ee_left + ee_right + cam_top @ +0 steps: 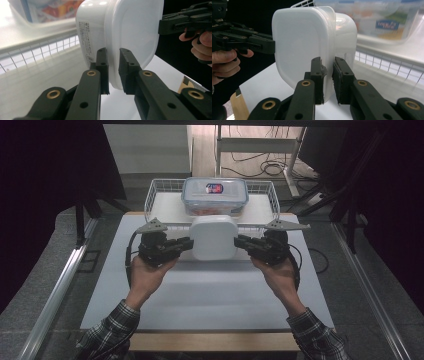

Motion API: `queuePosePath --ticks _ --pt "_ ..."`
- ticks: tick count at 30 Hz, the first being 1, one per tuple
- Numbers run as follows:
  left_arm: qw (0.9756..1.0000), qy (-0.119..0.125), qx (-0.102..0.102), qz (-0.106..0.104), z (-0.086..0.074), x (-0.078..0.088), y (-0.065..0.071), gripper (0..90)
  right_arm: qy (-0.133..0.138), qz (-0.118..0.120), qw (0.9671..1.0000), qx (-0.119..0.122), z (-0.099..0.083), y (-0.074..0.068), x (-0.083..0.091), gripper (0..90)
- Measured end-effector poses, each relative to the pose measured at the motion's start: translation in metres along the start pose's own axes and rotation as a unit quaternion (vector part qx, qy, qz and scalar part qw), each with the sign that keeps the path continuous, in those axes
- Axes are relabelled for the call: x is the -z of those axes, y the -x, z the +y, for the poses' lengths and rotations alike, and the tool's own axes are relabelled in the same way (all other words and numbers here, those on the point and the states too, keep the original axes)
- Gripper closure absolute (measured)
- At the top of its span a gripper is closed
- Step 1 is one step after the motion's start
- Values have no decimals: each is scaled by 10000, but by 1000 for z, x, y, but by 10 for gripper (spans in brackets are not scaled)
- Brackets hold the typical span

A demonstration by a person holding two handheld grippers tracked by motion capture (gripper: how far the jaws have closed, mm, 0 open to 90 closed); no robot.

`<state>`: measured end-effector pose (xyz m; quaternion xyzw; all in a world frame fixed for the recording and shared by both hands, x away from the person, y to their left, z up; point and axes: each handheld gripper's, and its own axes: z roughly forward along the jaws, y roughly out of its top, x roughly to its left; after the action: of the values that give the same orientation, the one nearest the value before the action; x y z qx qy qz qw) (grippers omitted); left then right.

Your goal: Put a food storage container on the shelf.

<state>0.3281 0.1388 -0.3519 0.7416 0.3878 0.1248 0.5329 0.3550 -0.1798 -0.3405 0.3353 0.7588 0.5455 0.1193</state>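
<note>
Two hand-held grippers, left gripper (pixel 187 244) and right gripper (pixel 239 241): black jaws with brass-ringed screw holes; grey three-cornered plates on top; black trailing cables; plaid sleeves (pixel 111 330) at both wrists.

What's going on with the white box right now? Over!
Left gripper and right gripper both clamped on white box, lifted off table. Wire basket with clear container right behind.

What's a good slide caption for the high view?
Both claws, left and right, grip a white lidded container before a wire basket.
</note>
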Motion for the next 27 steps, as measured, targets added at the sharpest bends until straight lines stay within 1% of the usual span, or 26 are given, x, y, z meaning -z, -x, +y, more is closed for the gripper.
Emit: queuePosePath --ticks 2,6,13,21,23,27 --pt "10000 1 -44 27 5 1 0 794 23 -18 10000 18 5 0 0 785" --pt "10000 50 -44 38 15 3 -2 794 68 -43 9999 69 16 1 0 784" --pt "9999 81 -40 70 31 6 -7 795 107 11 9999 -27 30 5 -5 782" --pt "9995 114 -248 150 52 10 -6 795 179 -39 9998 -4 47 7 -5 778" --pt "9994 130 -282 153 58 12 -5 796 240 -34 9997 -11 51 8 -4 777" --pt "9993 154 -320 154 70 14 -6 797 279 -34 9996 -32 61 10 -3 775"
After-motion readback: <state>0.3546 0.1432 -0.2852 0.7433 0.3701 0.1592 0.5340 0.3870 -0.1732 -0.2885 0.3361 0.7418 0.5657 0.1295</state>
